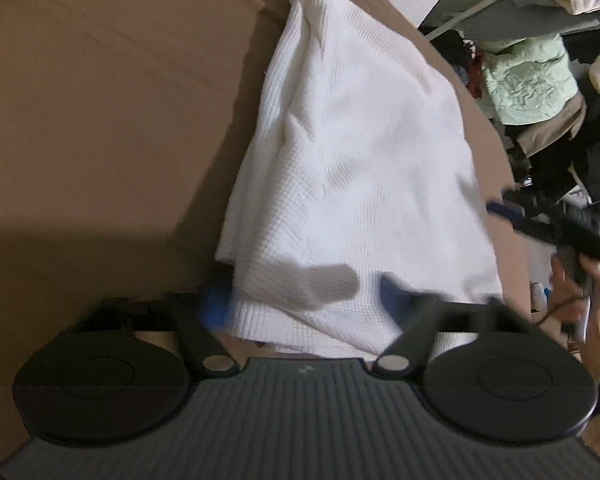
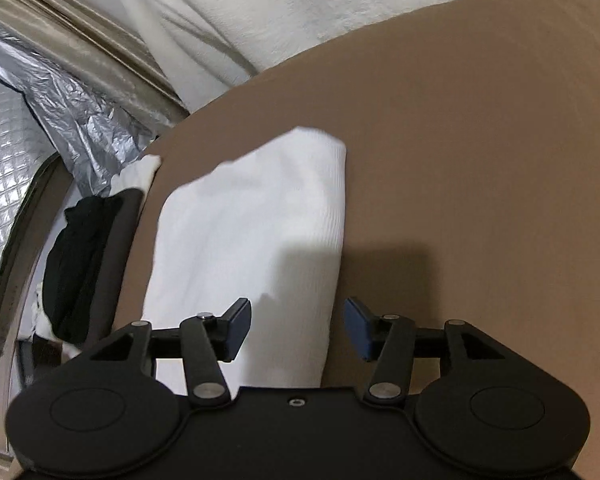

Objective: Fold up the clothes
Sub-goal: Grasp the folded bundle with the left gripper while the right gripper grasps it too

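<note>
Along one edge of the brown surface, close to the drop-off: white waffle-knit garment. Lies flat as a long, narrowed bundle with layers doubled over one another, side folds already in. Runs lengthwise straight away from the left gripper, near short end right at that tool, far end tapering towards the far corner. Shows the left fingers spread wide, one at each near corner of the bundle, blurred by motion; cannot tell whether either pad touches or tucks under the cloth. Shows the right gripper likewise standing apart, clamped on nothing, hovering above the bundle's inner long edge so that this edge passes between its fingers in its own view. Places that tool, in the left view, out past the surface's edge, held by a hand, near a pile of other clothes beyond. Fits two stages equally: a strip waiting to be doubled end over end, or a finished fold just being let go. Matters most, either way, that the long axis points away from the left tool, making the left the nearer one to the near end.
</note>
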A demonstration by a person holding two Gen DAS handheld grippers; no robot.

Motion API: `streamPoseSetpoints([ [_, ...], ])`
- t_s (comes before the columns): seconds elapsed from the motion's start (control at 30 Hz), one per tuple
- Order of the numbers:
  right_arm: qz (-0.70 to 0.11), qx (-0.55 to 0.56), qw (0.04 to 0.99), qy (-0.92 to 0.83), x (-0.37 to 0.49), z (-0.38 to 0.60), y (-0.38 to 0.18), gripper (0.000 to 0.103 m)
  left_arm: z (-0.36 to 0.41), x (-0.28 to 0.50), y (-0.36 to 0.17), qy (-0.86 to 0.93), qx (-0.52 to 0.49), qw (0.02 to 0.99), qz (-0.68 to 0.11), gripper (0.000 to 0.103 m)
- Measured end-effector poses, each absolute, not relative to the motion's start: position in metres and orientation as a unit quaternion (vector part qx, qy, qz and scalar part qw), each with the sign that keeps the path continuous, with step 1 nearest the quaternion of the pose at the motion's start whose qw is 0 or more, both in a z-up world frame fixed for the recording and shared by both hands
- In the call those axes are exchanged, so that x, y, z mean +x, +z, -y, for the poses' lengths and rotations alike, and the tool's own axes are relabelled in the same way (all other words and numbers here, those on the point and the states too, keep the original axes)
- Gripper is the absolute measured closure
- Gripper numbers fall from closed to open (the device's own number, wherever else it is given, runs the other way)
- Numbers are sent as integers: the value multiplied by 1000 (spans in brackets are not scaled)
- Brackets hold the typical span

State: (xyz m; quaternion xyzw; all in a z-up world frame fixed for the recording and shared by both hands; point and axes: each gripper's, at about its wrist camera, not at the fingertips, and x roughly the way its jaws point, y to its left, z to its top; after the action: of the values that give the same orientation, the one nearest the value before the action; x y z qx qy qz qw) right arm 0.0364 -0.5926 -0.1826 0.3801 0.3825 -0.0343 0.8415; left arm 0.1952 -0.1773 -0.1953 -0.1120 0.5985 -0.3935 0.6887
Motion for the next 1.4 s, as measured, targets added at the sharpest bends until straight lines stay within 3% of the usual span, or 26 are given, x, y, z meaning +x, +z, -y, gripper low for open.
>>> streamPoseSetpoints([
  [0.1,-375,387,842,-19,70,610,-194,39,179,200,-208,-390,-152,674,-609,76],
  [0.17,-374,396,838,-5,87,621,-206,38,182,203,-212,-396,-167,674,-601,76],
  [0.3,-371,381,846,-32,135,623,-229,18,196,200,-212,-403,-149,687,-586,67],
  [0.37,-352,379,855,-46,148,619,-236,17,197,195,-209,-406,-141,696,-576,69],
  [0.4,-340,378,860,-47,153,616,-238,26,198,193,-208,-407,-137,700,-571,85],
  [0.43,-341,359,867,-47,159,609,-235,58,199,191,-206,-408,-132,705,-565,87],
  [0.47,-346,326,878,-49,163,599,-227,68,203,185,-200,-413,-111,718,-549,88],
  [0.53,-330,272,903,-51,159,582,-208,73,209,175,-187,-424,-78,744,-511,89],
  [0.63,-278,243,928,-53,136,567,-176,74,210,159,-164,-453,-54,769,-449,89],
  [0.8,-245,218,942,-75,112,557,-144,75,215,160,-169,-449,-55,767,-456,89],
  [0.9,-257,221,936,-94,111,560,-152,73,231,168,-190,-423,-22,772,-474,89],
  [1.07,-280,293,904,-135,116,593,-189,59,235,192,-207,-417,-89,739,-521,87],
  [1.2,-317,382,857,-139,118,621,-219,43,225,197,-221,-422,-105,732,-525,79],
  [1.3,-325,393,854,-104,121,624,-228,36,233,209,-231,-432,-119,723,-525,83],
  [1.37,-325,375,863,-90,125,618,-232,37,247,209,-231,-436,-130,719,-526,86],
  [1.4,-323,365,869,-83,128,614,-234,51,247,207,-227,-435,-131,721,-523,87],
])
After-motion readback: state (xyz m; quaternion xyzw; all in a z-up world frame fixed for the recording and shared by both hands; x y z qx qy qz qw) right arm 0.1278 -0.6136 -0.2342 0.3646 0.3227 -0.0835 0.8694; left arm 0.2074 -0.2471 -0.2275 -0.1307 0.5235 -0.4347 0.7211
